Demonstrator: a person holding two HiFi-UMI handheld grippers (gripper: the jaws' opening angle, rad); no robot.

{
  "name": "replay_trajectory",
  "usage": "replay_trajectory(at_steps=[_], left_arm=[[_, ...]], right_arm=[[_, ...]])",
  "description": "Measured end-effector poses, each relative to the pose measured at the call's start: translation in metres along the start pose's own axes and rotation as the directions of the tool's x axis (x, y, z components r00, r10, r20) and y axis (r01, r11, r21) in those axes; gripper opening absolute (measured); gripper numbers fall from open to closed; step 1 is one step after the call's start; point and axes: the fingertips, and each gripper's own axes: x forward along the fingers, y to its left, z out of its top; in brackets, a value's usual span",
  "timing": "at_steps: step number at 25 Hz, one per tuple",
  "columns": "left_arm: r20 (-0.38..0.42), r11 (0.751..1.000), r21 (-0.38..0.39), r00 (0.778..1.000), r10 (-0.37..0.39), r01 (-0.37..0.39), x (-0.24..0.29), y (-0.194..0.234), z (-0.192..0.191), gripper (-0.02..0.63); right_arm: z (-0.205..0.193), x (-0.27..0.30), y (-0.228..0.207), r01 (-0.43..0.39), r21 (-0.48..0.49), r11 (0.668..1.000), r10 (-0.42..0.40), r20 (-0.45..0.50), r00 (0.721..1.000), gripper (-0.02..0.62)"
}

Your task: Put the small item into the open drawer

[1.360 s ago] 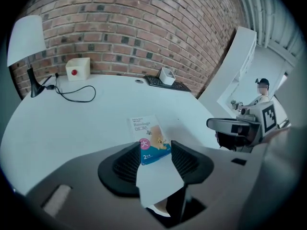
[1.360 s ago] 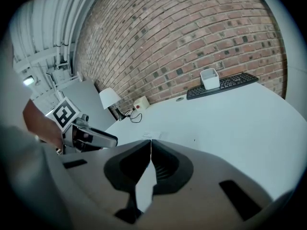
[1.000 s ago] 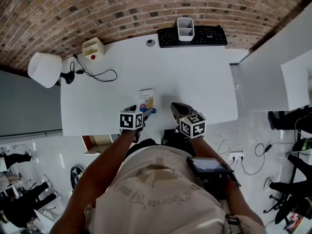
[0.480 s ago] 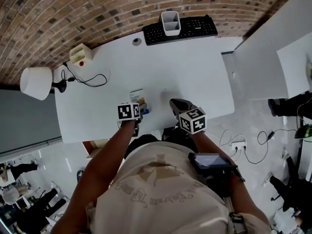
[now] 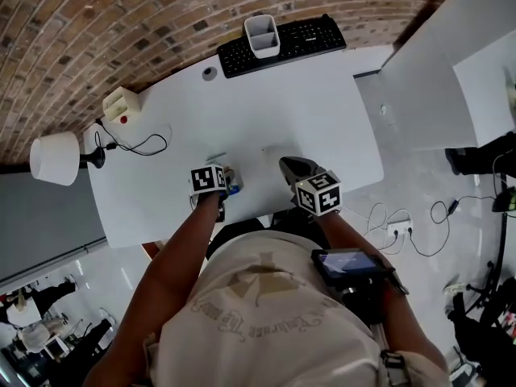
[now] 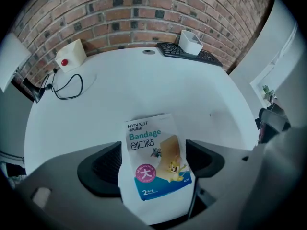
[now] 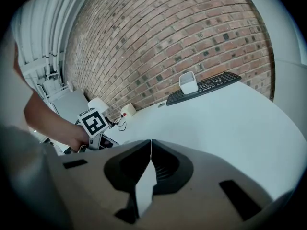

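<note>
Your left gripper (image 6: pixel 153 163) points steeply down near the front edge of the surface (image 6: pixel 192 87). Its jaws have just been opening and now stand at their widest. The bandage packet (image 6: pixel 154 145) lies flat on the surface between them, printed side up. Neither pad touches it, so I read this as the set-up for the pick: the wide spread lets you clear both long edges before you close. The packet is thin and flat, so you will probably have to bring the jaws right down to the surface to get any purchase.

Your right gripper (image 7: pixel 151 143) is off to the right of the packet. Its jaws are closed tip to tip on nothing and angled out over bare surface. It looks parked, out of the left one's way.

Beyond the left jaws and off to their left sits a small cream box with a red button (image 6: pixel 69 55).

Farthest ahead of both sets of jaws, toward the brick wall (image 6: pixel 144 13), a white desk tidy (image 6: pixel 191 42) stands at the keyboard (image 6: pixel 211 59). I can't tell whether it is on the keyboard or just behind it. The head view shows two compartments in it with nothing sticking out.

I can't make out the drawer clearly in any view, so I can't say what it holds. The packet is certainly not in it yet.
</note>
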Motion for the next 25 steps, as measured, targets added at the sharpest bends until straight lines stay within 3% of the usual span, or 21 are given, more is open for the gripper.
replay_trajectory(at_steps=[13,25], left_arm=[[-0.05,1.0,-0.008,0.998,0.023,-0.024,0.011,-0.002,-0.006,0.396],[-0.052,0.997,0.083,0.999,-0.002,0.006,0.001,0.003,-0.015,0.394]], right_arm=[[0.003,0.001,-0.013,0.02,0.04,0.999,-0.02,-0.012,1.0,0.006],[-0.008,0.011,0.003,0.009,0.046,0.999,-0.008,-0.033,0.999,0.006]])
